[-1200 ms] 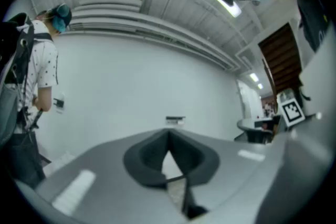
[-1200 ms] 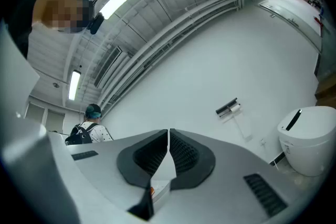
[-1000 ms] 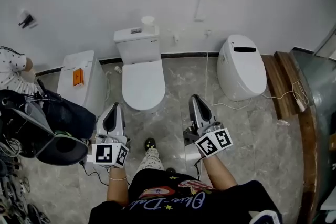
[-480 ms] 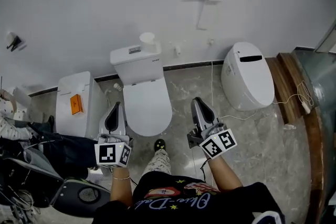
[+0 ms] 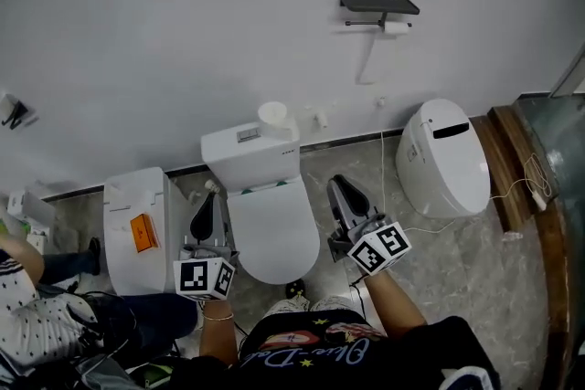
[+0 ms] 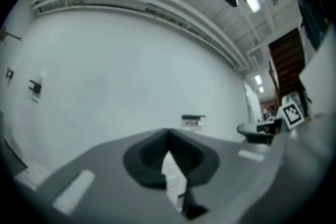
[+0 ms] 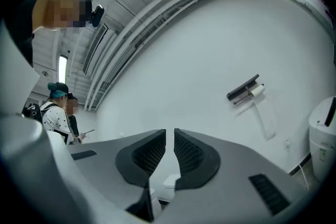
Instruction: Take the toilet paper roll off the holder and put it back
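Note:
A dark holder (image 5: pixel 379 6) is fixed high on the white wall, with the toilet paper roll (image 5: pixel 396 26) hanging under its right end and a strip of paper (image 5: pixel 368 59) trailing down. Both grippers are held level far short of it, over the floor on either side of a white toilet. My left gripper (image 5: pixel 207 204) is shut and empty; its view shows the holder (image 6: pixel 193 117) small and distant. My right gripper (image 5: pixel 343 187) has just been opening: a narrow slit stands between its jaws (image 7: pixel 169 131), with nothing in it. The roll (image 7: pixel 257 91) shows up right of them.
A white toilet (image 5: pixel 265 224) with a tank stands between the grippers, a pale cup-like object (image 5: pixel 272 114) on the tank. Another white toilet (image 5: pixel 443 160) is at the right, beside a wooden step (image 5: pixel 512 169). A white unit (image 5: pixel 132 219) stands left; a person (image 5: pixel 37 324) sits bottom left.
Both grippers and the head have travelled toward the wall. The toilets have slid down the view and closer; the black bag and gear at the left have dropped out of sight.

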Demonstrator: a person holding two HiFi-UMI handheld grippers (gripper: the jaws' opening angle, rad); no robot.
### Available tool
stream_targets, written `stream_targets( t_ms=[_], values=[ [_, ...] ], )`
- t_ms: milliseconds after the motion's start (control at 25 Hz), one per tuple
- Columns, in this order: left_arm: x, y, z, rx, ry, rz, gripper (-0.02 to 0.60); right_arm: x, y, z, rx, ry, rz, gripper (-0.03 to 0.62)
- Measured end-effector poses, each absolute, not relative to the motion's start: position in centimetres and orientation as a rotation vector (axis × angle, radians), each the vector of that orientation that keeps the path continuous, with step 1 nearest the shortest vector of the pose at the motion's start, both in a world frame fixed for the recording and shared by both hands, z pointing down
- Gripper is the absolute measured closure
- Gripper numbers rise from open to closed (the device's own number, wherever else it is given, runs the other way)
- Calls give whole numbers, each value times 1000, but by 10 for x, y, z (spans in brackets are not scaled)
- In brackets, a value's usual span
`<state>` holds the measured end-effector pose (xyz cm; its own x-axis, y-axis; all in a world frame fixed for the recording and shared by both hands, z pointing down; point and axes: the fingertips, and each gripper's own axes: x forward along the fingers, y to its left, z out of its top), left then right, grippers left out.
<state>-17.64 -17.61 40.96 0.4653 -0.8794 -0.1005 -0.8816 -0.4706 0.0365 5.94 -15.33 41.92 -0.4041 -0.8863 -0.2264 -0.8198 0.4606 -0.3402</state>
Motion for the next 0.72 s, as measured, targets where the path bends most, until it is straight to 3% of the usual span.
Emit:
stream_targets(
  t_ms=[360,560,720],
  values=[
    [-178,-223,410,-2661,1664,144,593,46,-234,446,-1396,2582,-285,558],
    [-200,-229,411,-2589,1771,148,593,3,-316,473,-1179,3125,-187,524],
    [-222,-225,420,-2525,1880,98,593,-27,-375,514,-1021,3588,79,451]
  ],
)
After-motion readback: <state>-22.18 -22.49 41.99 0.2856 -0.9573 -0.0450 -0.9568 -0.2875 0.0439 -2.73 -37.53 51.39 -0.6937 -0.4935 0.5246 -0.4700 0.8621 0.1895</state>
